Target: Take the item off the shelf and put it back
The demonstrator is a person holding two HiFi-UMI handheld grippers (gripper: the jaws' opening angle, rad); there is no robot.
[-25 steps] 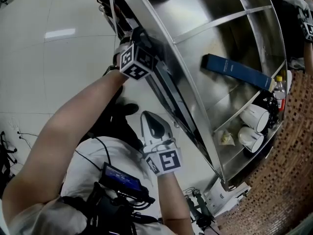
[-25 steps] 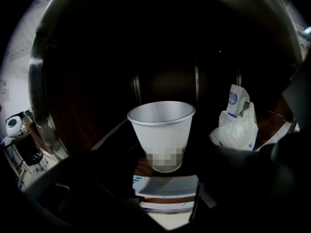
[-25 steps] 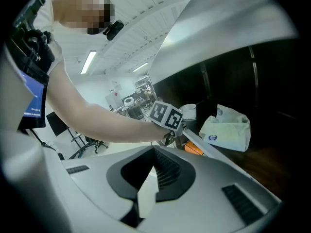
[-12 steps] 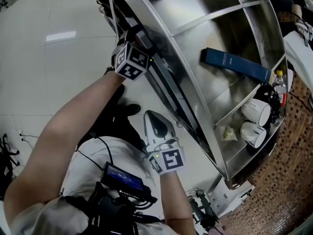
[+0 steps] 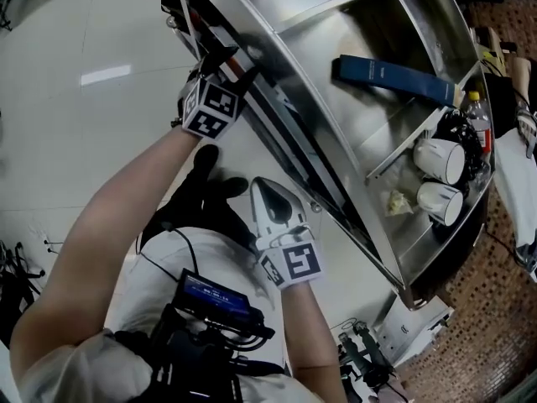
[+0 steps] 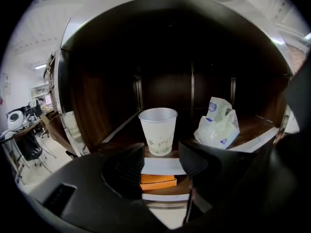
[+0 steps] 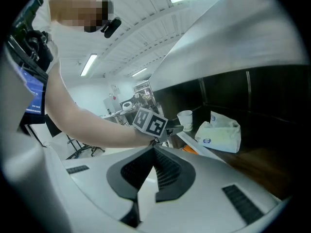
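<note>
The white paper cup (image 6: 158,130) stands upright on the dark wooden shelf (image 6: 250,128), just beyond the left claw (image 6: 161,158). The claw's empty jaws have just been closing and are half apart. The cup looks light and crushable, so pinch its mid-wall gently.

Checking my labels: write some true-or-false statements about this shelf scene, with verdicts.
The paper cup stands upright on the shelf. True.
The left gripper grips the cup. False: its jaws, which have just been closing, stand apart with nothing between them; the cup stands beyond.
In the left gripper view, a white plastic bag lies right of the cup. True.
The right gripper is wide open. False: its jaws are together, empty.
</note>
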